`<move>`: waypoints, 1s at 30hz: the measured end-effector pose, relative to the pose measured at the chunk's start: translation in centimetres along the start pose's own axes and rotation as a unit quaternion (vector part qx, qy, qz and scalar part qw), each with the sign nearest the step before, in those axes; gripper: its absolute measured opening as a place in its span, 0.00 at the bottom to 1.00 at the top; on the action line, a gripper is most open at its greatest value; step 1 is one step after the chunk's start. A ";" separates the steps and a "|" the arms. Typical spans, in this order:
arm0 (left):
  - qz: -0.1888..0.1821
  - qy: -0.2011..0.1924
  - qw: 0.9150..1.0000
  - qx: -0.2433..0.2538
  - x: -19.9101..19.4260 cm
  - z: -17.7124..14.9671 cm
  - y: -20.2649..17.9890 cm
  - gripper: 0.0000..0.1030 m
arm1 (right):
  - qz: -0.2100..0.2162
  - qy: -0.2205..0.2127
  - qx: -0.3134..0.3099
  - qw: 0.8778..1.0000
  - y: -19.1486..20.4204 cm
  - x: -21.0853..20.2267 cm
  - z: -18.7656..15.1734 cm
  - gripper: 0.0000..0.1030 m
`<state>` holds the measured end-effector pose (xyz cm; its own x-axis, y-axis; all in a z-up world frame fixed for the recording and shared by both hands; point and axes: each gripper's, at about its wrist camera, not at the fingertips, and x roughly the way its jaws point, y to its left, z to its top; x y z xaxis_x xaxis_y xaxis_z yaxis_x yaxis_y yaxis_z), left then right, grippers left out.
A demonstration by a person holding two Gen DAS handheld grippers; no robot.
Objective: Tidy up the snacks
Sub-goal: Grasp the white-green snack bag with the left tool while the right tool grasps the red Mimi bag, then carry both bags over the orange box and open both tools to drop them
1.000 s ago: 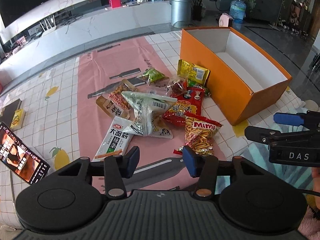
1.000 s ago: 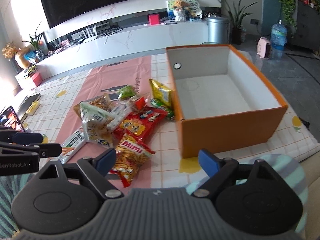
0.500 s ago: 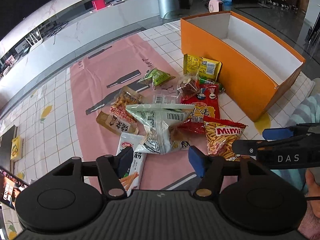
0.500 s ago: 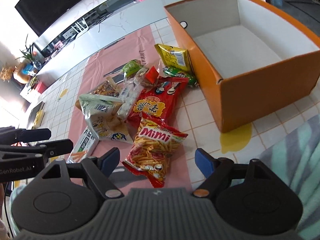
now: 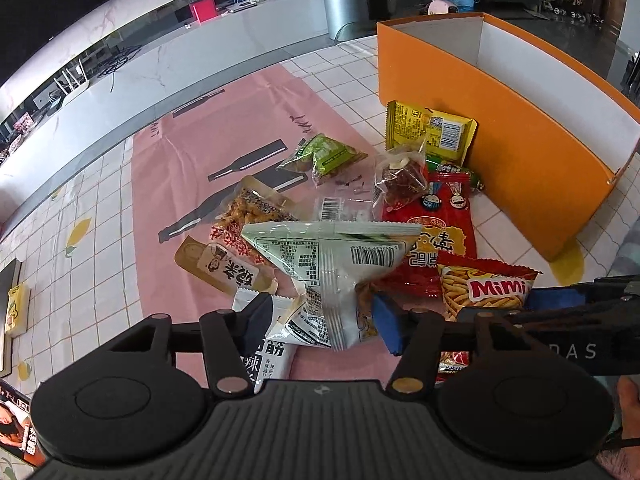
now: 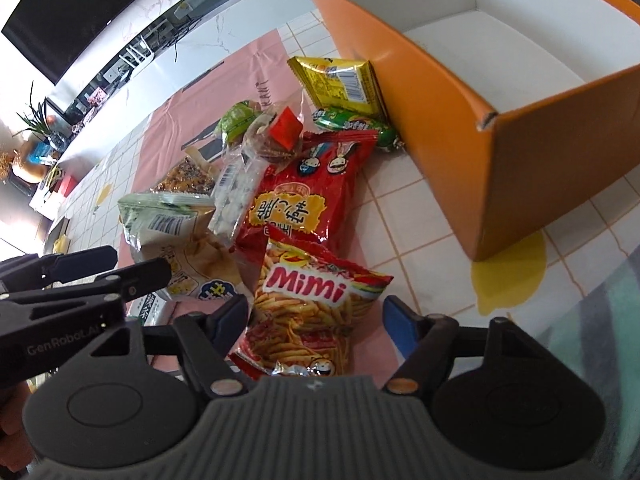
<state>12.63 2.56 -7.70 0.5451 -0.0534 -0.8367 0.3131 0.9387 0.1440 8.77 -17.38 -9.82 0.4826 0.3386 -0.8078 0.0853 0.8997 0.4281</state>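
Snacks (image 5: pixel 332 264) litter pink cloth (image 5: pixel 192 168) beside orange box (image 5: pixel 500 152); both claws released.

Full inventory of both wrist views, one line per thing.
box: 1, orange outside, white inside, nothing seen in it, right of the snacks
Mimi bag: 1, red, nearest, between the right gripper's open jaws
red bag: 1, behind the Mimi bag
pale green bag: 1, between the left gripper's open jaws
yellow packet: 1, against the box wall
green packet: 1, on the pink cloth
pink cloth: 1, under the pile
left gripper: jaws just closing, pads not pressing
right gripper: the same
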 end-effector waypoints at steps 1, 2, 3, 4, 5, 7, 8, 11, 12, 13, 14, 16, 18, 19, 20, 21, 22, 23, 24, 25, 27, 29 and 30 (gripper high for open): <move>-0.001 0.000 1.000 -0.004 0.3 0.0 0.1 0.64 | 0.000 -0.002 0.000 1.000 0.0 0.1 0.2 0.65; -0.002 0.000 1.000 -0.006 0.6 0.1 0.2 0.61 | 0.002 -0.004 -0.003 1.000 0.1 0.2 0.3 0.64; -0.003 0.000 1.000 -0.006 0.9 0.1 0.2 0.59 | 0.004 -0.006 -0.007 1.000 0.1 0.2 0.4 0.63; -0.004 -0.001 1.000 -0.007 1.1 0.1 0.2 0.56 | 0.002 -0.006 -0.012 1.000 0.1 0.3 0.5 0.59; -0.003 -0.001 1.000 -0.007 1.3 0.1 0.2 0.52 | 0.000 -0.006 -0.018 1.000 0.2 0.3 0.5 0.58; -0.003 0.001 1.000 -0.009 1.7 0.1 0.0 0.42 | 0.004 -0.005 -0.020 1.000 0.0 0.5 0.6 0.53; -0.006 0.002 1.000 -0.013 1.8 0.1 0.0 0.38 | 0.005 -0.002 -0.018 1.000 -0.1 0.6 0.5 0.51; -0.012 0.004 0.999 -0.030 1.8 0.2 0.1 0.31 | 0.016 0.003 -0.019 1.000 -0.5 0.8 0.5 0.44; -0.012 0.004 0.999 -0.033 1.8 0.2 0.1 0.30 | 0.019 0.004 -0.021 1.000 -0.5 0.7 0.5 0.41; -0.010 0.005 0.999 -0.036 1.7 0.3 0.1 0.29 | 0.022 0.004 -0.024 0.999 -0.5 0.7 0.5 0.38; -0.005 0.006 0.999 -0.037 1.5 0.3 0.1 0.28 | 0.025 0.003 -0.029 0.999 -0.5 0.5 0.4 0.37; 0.002 0.007 0.999 -0.034 1.0 0.5 -0.1 0.27 | 0.033 0.001 -0.034 0.999 -0.4 0.1 0.3 0.37; 0.009 0.003 0.999 -0.034 0.3 0.6 -0.4 0.27 | 0.043 -0.006 -0.037 0.998 -0.4 -0.6 0.3 0.36; 0.012 0.001 0.999 -0.034 -0.1 0.7 -0.5 0.27 | 0.046 -0.009 -0.039 0.998 -0.4 -1.0 0.3 0.36; 0.013 0.000 0.999 -0.034 -0.6 0.8 -0.7 0.27 | 0.049 -0.014 -0.041 0.998 -0.5 -1.4 0.3 0.36; 0.013 -0.002 0.999 -0.036 -1.1 0.9 -0.9 0.27 | 0.053 -0.018 -0.042 0.998 -0.6 -1.9 0.3 0.36; 0.013 -0.004 0.999 -0.037 -1.5 1.0 -1.1 0.27 | 0.056 -0.023 -0.044 0.997 -0.7 -2.4 0.4 0.36; 0.011 -0.005 0.999 -0.039 -2.0 1.2 -1.3 0.27 | 0.060 -0.029 -0.046 0.997 -0.8 -2.9 0.4 0.36; 0.010 -0.006 0.999 -0.040 -2.5 1.3 -1.5 0.27 | 0.065 -0.034 -0.049 0.996 -0.9 -3.5 0.4 0.36; 0.008 -0.009 0.999 -0.041 -3.0 1.5 -1.8 0.27 | 0.071 -0.040 -0.051 0.995 -1.0 -4.1 0.4 0.36; 0.005 -0.014 0.999 -0.040 -4.1 2.1 -2.4 0.27 | 0.086 -0.053 -0.053 0.993 -1.3 -5.5 0.6 0.36; 0.003 -0.021 0.999 -0.036 -5.2 2.7 -3.1 0.27 | 0.100 -0.068 -0.056 0.991 -1.6 -6.9 0.8 0.36; 0.002 -0.025 0.999 -0.033 -5.8 3.1 -3.5 0.26 | 0.104 -0.077 -0.058 0.990 -1.8 -7.6 0.9 0.36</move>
<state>10.78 -1.48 -1.76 0.5850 -0.0650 -0.8084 0.2591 0.9595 0.1104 5.69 -21.83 -4.11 0.6071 0.4819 -0.6318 -0.1269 0.8437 0.5215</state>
